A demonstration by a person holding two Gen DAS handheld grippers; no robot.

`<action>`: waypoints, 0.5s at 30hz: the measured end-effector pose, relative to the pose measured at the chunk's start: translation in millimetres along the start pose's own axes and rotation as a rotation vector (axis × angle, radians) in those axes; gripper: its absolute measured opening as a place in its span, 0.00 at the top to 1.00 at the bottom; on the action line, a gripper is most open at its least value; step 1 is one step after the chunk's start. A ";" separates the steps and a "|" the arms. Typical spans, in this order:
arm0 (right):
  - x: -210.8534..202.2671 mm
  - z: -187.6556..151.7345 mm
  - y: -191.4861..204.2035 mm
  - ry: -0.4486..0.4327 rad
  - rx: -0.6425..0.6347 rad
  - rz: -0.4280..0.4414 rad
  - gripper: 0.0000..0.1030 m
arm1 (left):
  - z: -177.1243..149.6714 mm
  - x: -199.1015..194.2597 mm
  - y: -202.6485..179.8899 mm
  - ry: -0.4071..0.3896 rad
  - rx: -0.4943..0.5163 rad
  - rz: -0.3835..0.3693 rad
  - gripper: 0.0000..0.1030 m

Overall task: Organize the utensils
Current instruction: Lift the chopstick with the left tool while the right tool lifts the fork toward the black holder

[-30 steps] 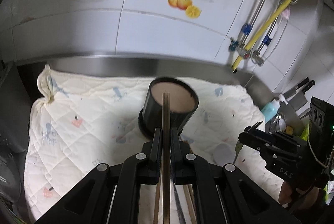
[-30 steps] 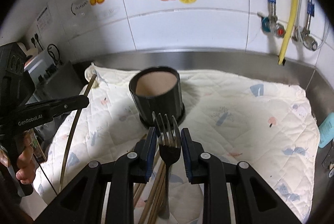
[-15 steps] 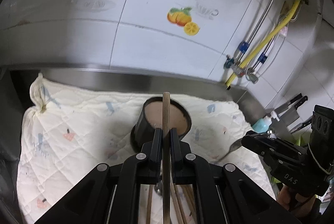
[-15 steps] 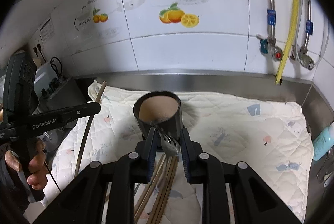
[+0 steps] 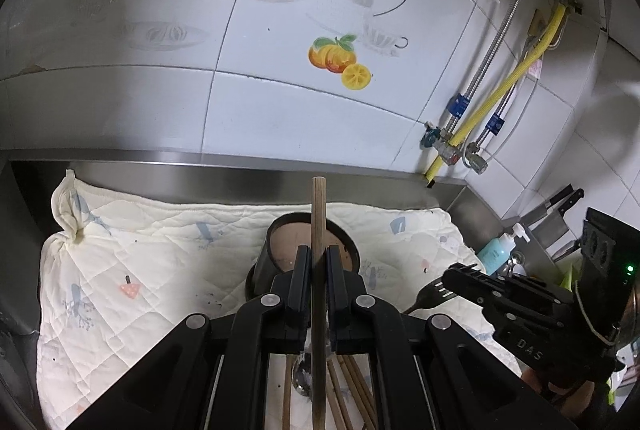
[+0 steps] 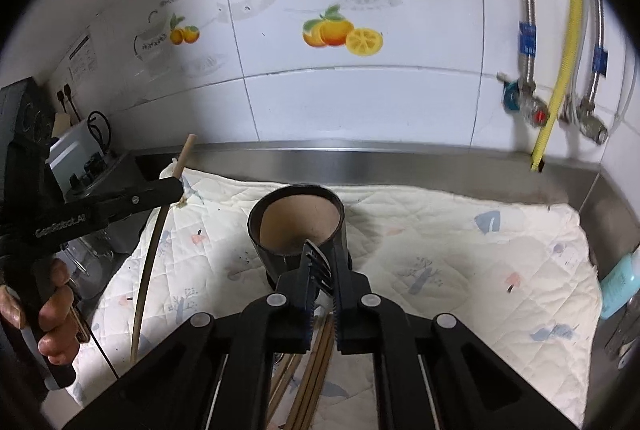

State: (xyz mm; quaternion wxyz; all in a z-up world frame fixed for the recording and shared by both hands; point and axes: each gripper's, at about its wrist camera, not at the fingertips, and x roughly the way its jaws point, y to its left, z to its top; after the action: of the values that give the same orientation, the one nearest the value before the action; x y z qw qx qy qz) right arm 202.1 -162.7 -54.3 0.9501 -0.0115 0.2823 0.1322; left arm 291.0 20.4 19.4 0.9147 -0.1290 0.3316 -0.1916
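Wooden chopstick: the long, round, light-brown wooden chopstick (image 5: 319, 270) is pinched in the left gripper (image 5: 319, 272), jaws pressed together on its shaft, tip poking up left of the black cylindrical utensil holder (image 6: 297, 230).
Holder: the holder stands upright on the cream quilted mat (image 6: 460, 254), mouth open, nothing visible inside.
Loose pile: more brown wooden chopsticks (image 6: 316, 362) and one metal spoon (image 5: 303, 376) lie on the mat on the near side of the holder.
Black fork: the black metal fork (image 6: 316, 264) is clamped in the right gripper (image 6: 320, 270), whose jaws have just been closing onto it; its tines slant up toward the holder's near rim.
Doing it well: I judge each piece should be tipped closer to upright over the holder's mouth, lower end leading, then let go only once well inside.
Risk: two tools meeting over the holder could knock it over, so one at a time looks safer.
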 end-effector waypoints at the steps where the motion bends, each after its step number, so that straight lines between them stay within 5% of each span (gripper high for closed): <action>1: -2.3 2.8 0.8 -0.004 -0.009 0.000 0.91 | 2.3 0.2 -0.2 -0.005 -0.001 -0.004 0.93; 15: -37.9 77.8 7.9 -0.148 -0.113 -0.046 0.93 | 68.6 4.9 -25.2 -0.171 0.078 -0.053 0.93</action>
State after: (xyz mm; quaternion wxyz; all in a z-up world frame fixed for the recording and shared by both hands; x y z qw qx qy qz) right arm 211.1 -156.8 32.0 0.9690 -0.0618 0.2033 0.1263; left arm 332.7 3.2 77.0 0.9386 -0.1179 0.2408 -0.2169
